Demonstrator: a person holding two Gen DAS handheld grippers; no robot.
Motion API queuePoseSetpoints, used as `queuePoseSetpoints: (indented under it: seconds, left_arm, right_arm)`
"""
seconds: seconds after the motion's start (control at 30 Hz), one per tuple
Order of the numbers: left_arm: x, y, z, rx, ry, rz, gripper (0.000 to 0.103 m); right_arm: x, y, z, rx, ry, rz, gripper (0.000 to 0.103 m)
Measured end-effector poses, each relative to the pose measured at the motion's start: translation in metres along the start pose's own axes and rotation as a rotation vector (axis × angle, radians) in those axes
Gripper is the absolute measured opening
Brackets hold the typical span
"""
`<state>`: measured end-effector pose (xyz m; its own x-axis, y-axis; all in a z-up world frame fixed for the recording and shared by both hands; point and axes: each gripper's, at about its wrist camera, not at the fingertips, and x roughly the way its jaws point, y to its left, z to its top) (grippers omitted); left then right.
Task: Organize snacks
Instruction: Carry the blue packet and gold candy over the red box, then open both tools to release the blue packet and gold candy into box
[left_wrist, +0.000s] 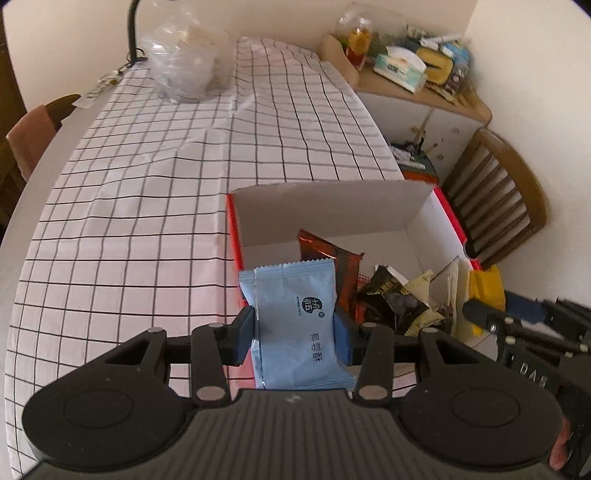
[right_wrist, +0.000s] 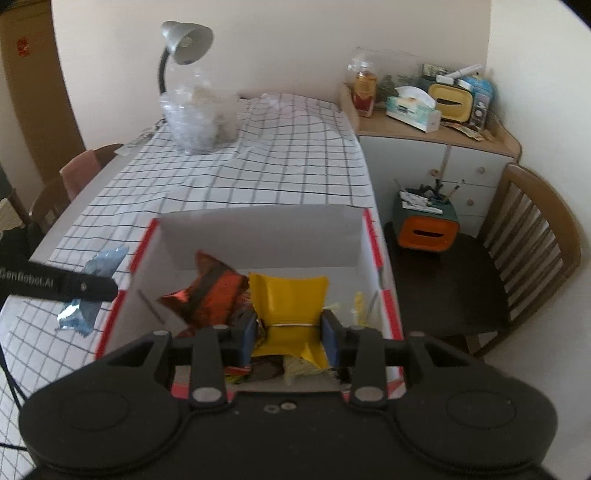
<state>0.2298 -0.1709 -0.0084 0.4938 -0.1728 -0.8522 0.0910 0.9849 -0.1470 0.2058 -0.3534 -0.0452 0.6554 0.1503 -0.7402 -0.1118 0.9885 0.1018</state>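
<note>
L claw (left_wrist: 293, 334) pinched blue pack (left_wrist: 299, 325) at box (left_wrist: 332, 206) left rim, over desk (left_wrist: 147, 206). R claw (right_wrist: 288, 332) pinched yellow pack (right_wrist: 290, 306) above box interior, prob. for sorting.

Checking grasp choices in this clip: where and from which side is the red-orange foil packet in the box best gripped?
Grip the red-orange foil packet by its raised upper corner, coming from above: it leans tilted against the other snacks in the white box, so that flat crimped end stands free. The box walls probably block a sideways approach.
</note>
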Motion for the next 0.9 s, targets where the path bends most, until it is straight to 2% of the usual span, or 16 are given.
queuePoseSetpoints:
  seconds: [0.33, 0.63, 0.9]
  left_arm:
    - [0.039, -0.024, -0.001, 0.044, 0.058, 0.045, 0.044]
    - [0.077, -0.024, -0.005, 0.047, 0.093, 0.100, 0.044]
    - [0.090, -0.023, -0.009, 0.051, 0.111, 0.115, 0.043]
  right_arm:
    - [0.048, -0.021, -0.001, 0.020, 0.062, -0.023, 0.036]
    - [0.080, -0.022, -0.012, -0.004, 0.118, -0.017, 0.036]
    - [0.085, -0.024, -0.020, -0.019, 0.141, -0.001, 0.036]
